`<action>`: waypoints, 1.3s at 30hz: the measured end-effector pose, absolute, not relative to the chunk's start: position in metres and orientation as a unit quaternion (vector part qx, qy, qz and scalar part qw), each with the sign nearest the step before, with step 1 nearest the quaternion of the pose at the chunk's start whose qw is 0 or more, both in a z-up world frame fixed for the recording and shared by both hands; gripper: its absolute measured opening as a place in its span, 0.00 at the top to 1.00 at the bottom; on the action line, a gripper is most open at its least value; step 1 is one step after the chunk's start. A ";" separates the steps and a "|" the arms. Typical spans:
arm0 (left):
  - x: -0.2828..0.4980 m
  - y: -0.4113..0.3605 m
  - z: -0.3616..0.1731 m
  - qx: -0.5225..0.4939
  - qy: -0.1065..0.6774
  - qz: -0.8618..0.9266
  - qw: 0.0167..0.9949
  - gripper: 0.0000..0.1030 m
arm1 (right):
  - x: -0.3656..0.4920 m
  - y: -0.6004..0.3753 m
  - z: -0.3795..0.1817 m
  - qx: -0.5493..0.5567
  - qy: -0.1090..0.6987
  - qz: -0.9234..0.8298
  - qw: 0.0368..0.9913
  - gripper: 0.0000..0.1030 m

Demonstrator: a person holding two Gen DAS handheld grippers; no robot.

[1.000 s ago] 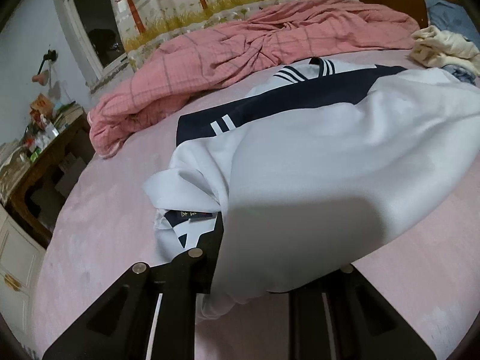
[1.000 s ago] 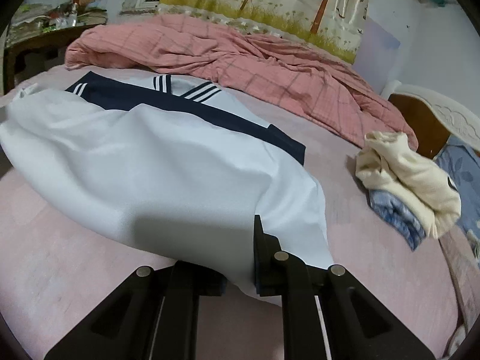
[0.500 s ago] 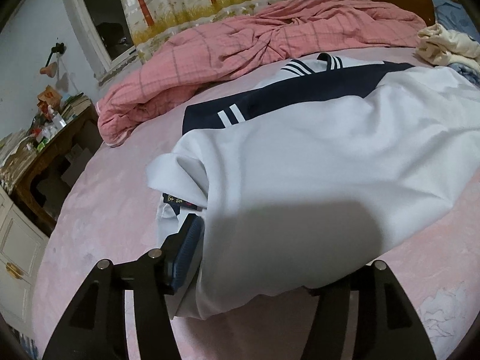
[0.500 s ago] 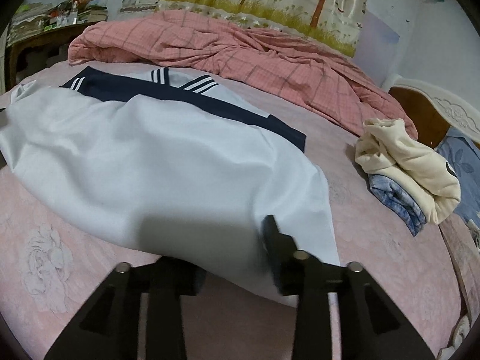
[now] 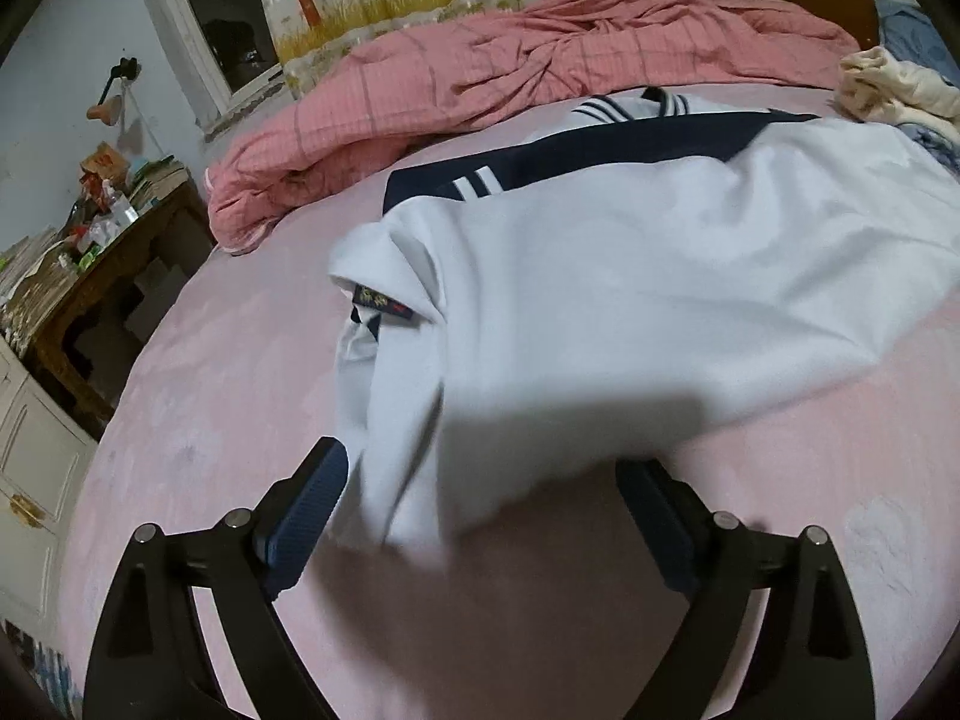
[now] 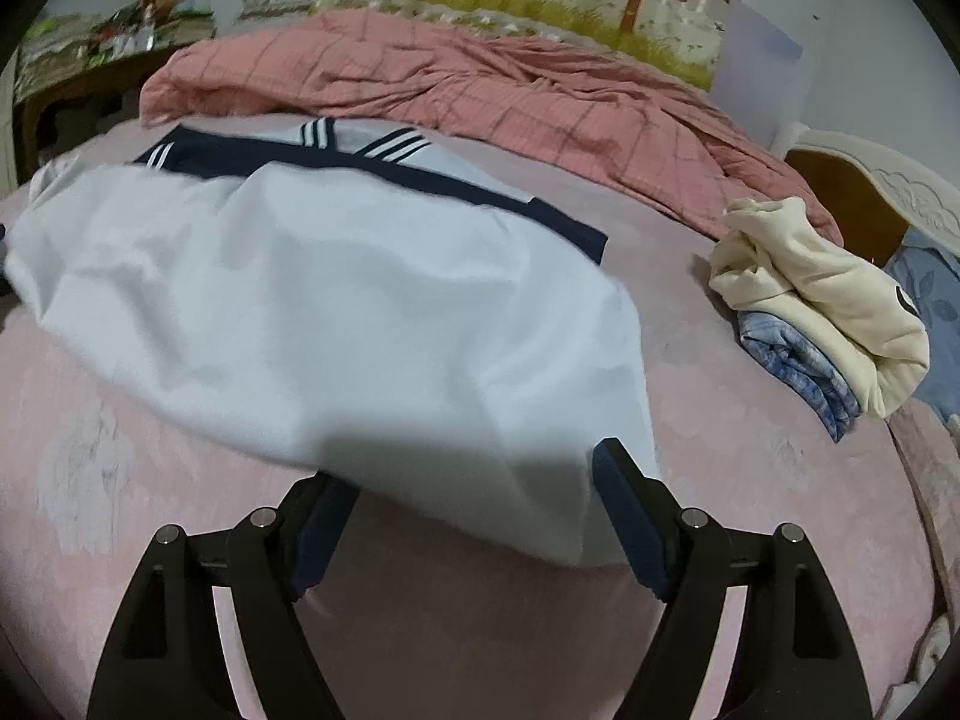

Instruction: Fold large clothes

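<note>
On the pink bedsheet (image 5: 198, 408), seen from the left wrist camera, a white garment (image 5: 630, 312) with a navy striped collar (image 5: 540, 162) lies spread and folded over on itself, its near hem draped between the fingers of the left gripper (image 5: 486, 498). Those fingers stand wide apart, gripping nothing; the blue pad of the left finger (image 5: 306, 510) sits just beside the cloth's edge. A dark label (image 5: 384, 303) shows at a turned-back fold. Beyond the garment a pink checked quilt (image 5: 510, 78) is bunched along the far side of the bed, and a cluttered wooden desk (image 5: 102, 264) stands off to the left under a window (image 5: 222, 18).

From the right wrist camera, the same white garment (image 6: 312, 324) lies across the sheet (image 6: 120, 480), collar (image 6: 360, 162) at the far side, and its near corner rests between the fingers of the right gripper (image 6: 474, 510). This gripper too is spread wide, with no cloth pinched. To the right, well apart from the garment, a cream garment (image 6: 822, 294) sits on top of a folded blue one (image 6: 792, 372). The quilt (image 6: 480, 90) runs behind.
</note>
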State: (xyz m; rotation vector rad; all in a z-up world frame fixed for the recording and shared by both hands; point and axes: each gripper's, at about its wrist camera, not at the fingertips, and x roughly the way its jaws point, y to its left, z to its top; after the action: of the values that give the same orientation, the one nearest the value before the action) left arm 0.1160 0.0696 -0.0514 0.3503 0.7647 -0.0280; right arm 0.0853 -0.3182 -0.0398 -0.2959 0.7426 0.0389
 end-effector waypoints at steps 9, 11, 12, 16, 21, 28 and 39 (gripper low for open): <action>0.108 0.012 -0.065 0.375 0.327 -0.044 0.866 0.12 | 0.089 -0.258 -0.056 -0.329 0.376 0.013 0.866 0.17; 0.114 0.005 -0.068 0.401 0.322 -0.061 0.856 0.12 | 0.095 -0.252 -0.056 -0.363 0.376 0.014 0.852 0.28; 0.118 0.003 -0.067 0.403 0.319 -0.069 0.855 0.15 | 0.098 -0.252 -0.059 -0.374 0.377 0.010 0.847 0.49; 0.142 0.016 -0.067 0.353 0.346 -0.052 0.867 0.80 | 0.104 -0.266 -0.051 -0.319 0.356 -0.025 0.878 0.83; 0.131 0.032 -0.033 0.269 0.322 -0.065 0.905 0.82 | 0.094 -0.275 -0.018 -0.243 0.330 -0.019 0.912 0.85; 0.209 0.045 0.032 0.146 0.346 -0.071 0.924 0.82 | 0.185 -0.290 0.060 -0.147 0.333 0.006 0.931 0.85; 0.382 0.040 0.028 0.129 0.413 -0.020 0.901 0.81 | 0.364 -0.278 0.047 -0.120 0.367 -0.067 0.920 0.85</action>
State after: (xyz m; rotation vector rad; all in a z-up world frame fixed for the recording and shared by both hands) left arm 0.3821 0.0399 0.0279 0.2678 0.8534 -0.0409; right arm 0.3643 -0.2779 0.0471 -0.2472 0.7548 -0.1376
